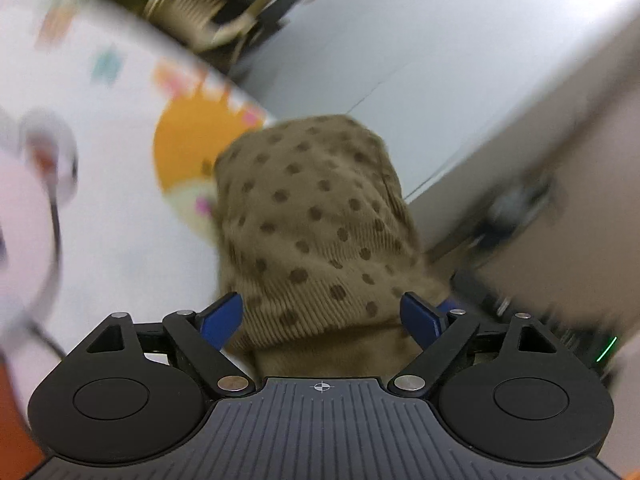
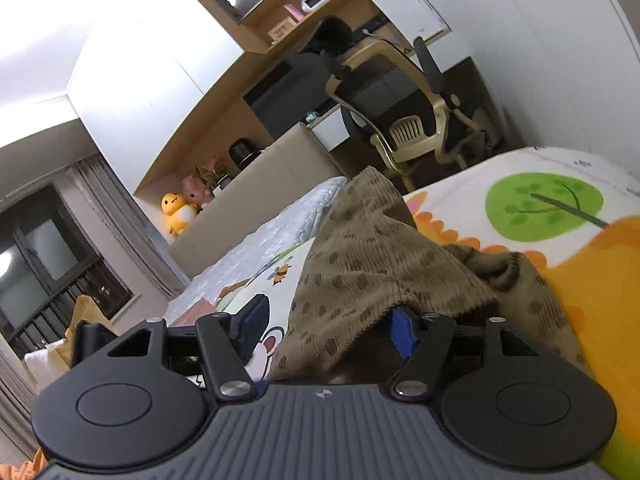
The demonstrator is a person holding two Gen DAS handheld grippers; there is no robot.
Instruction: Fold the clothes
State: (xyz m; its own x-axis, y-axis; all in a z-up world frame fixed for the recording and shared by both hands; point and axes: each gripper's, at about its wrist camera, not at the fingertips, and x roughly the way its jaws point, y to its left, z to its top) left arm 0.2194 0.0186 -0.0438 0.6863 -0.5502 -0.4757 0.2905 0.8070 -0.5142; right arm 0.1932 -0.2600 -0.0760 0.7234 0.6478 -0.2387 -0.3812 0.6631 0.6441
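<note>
A tan knitted garment with dark brown dots [image 1: 316,232] lies on a bed sheet printed with cartoons [image 1: 112,184]. In the left wrist view my left gripper [image 1: 322,318] is open, its blue fingers [image 1: 222,318] wide apart on either side of the cloth, which bulges up between them. In the right wrist view the same garment [image 2: 360,264] is bunched and raised over my right gripper [image 2: 326,330], which is open; the cloth drapes over its right blue finger [image 2: 402,330], and the left finger stands bare beside it. The left view is blurred by motion.
The bed sheet [image 2: 520,208] has a green tree and orange shapes. Beyond the bed stand a beige headboard [image 2: 256,200], an office chair [image 2: 404,112], a desk with shelves, and plush toys [image 2: 180,210]. A window with railing is at the left.
</note>
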